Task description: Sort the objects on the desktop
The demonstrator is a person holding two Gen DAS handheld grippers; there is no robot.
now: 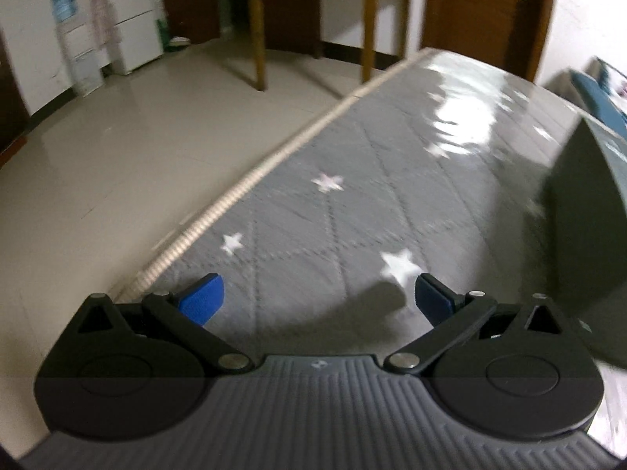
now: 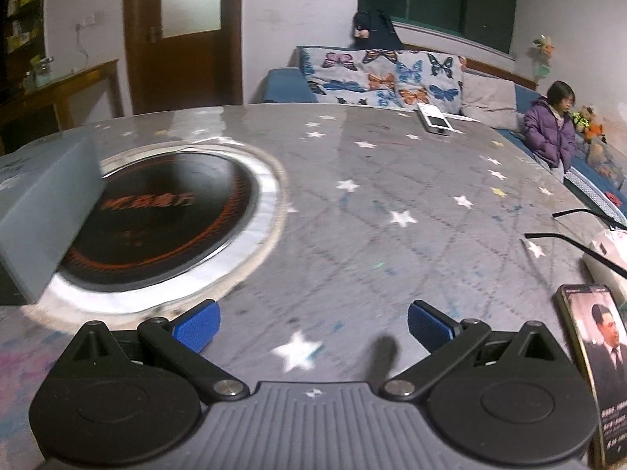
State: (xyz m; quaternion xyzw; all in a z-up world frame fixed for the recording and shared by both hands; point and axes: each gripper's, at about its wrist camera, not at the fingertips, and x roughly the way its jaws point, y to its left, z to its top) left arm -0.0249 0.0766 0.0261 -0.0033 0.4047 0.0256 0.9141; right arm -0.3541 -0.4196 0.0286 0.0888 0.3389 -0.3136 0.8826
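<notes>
My left gripper is open over the grey star-patterned tablecloth, nothing between its blue pads. A grey box stands at the right edge of the left wrist view. My right gripper is also open and empty above the cloth. In the right wrist view the grey box sits at the left, overlapping a round black cooktop. A phone with a lit screen lies at the right. Black glasses rest on a white packet. A small white device lies at the far edge.
The table's left edge drops to a tiled floor with a wooden table and a white fridge beyond. Past the far side stands a sofa with a butterfly blanket, where a person in a purple jacket sits.
</notes>
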